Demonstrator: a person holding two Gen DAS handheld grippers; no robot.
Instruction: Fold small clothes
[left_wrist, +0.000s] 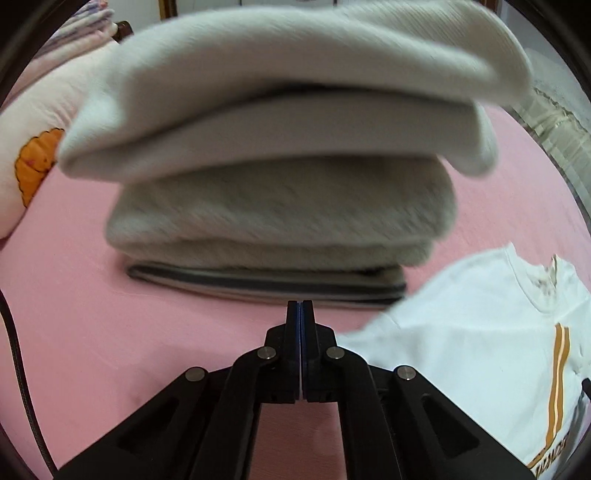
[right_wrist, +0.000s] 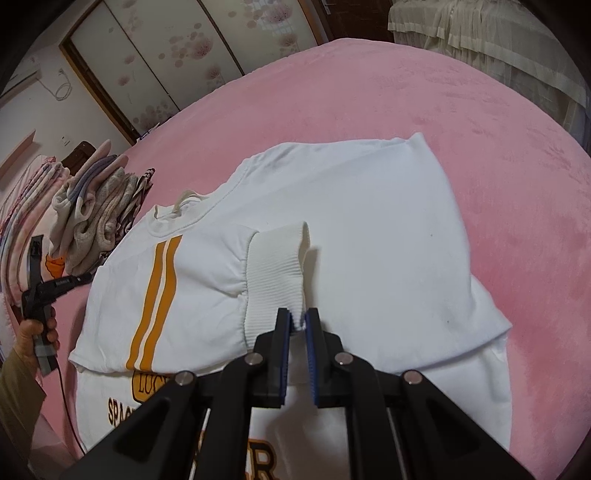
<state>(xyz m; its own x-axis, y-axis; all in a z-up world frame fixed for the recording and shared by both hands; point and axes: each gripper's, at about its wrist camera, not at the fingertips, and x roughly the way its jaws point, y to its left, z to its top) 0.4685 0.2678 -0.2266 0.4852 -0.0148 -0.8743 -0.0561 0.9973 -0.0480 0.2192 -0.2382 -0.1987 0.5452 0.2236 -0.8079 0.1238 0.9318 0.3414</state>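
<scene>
One white sweatshirt (right_wrist: 332, 229) with orange stripes is spread across a pink bed (right_wrist: 498, 129), its sleeve folded over the chest. The ribbed cuff (right_wrist: 275, 266) is pinched at its edge by the right gripper (right_wrist: 298, 321), whose blue pads are nearly closed on the fabric. The left gripper (left_wrist: 300, 306) is seen with its jaws pressed together on nothing, hovering before a stack of folded clothes (left_wrist: 280, 221) well to the side. The garment is judged soft, light and limp, likely to sag and crease when lifted. Thicker seams, such as cuff, hem or shoulder, are judged the surest places to be gripped.
</scene>
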